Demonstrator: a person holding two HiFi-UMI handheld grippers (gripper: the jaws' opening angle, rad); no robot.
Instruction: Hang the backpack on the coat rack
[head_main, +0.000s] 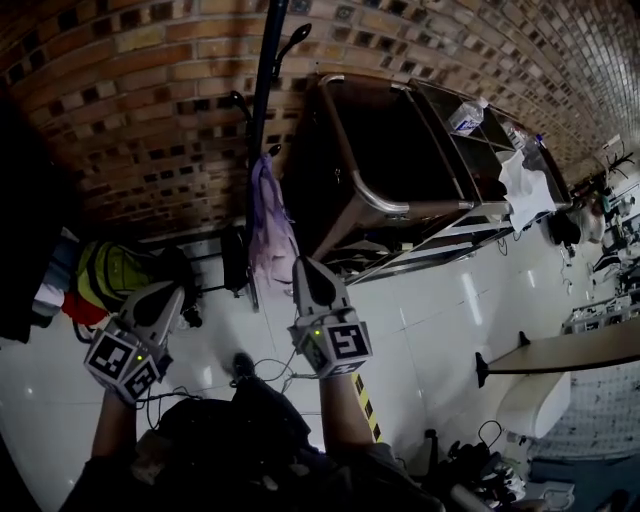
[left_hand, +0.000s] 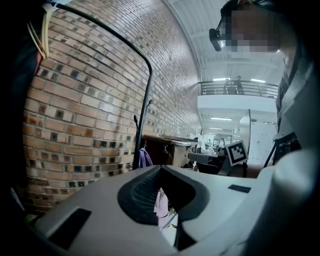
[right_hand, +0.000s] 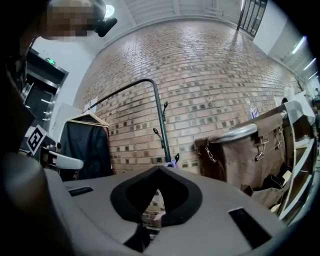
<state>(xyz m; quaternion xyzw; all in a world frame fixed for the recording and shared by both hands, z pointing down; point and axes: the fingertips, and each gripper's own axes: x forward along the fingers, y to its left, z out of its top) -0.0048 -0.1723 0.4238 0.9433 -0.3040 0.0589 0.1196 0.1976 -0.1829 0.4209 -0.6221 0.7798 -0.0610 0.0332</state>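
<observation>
A black coat rack pole (head_main: 265, 90) with hooks stands against the brick wall. The purple backpack (head_main: 270, 235) hangs limp from a low hook on it, its bottom close to the white floor. My right gripper (head_main: 305, 263) is shut just right of the backpack's lower edge, and nothing shows between its pads. My left gripper (head_main: 172, 290) is shut too, off to the left and apart from the backpack. In the left gripper view the backpack (left_hand: 144, 159) hangs beyond the closed jaws (left_hand: 160, 168). In the right gripper view only a purple tip (right_hand: 172, 163) shows above the jaws (right_hand: 159, 169).
A large brown canvas cart (head_main: 380, 150) with a metal rim stands right of the rack. A yellow-green bag (head_main: 110, 270) lies at the wall on the left. A dark coat (right_hand: 85, 145) hangs on a hanger. Cables (head_main: 270, 372) run across the floor. A table (head_main: 570, 350) is at the right.
</observation>
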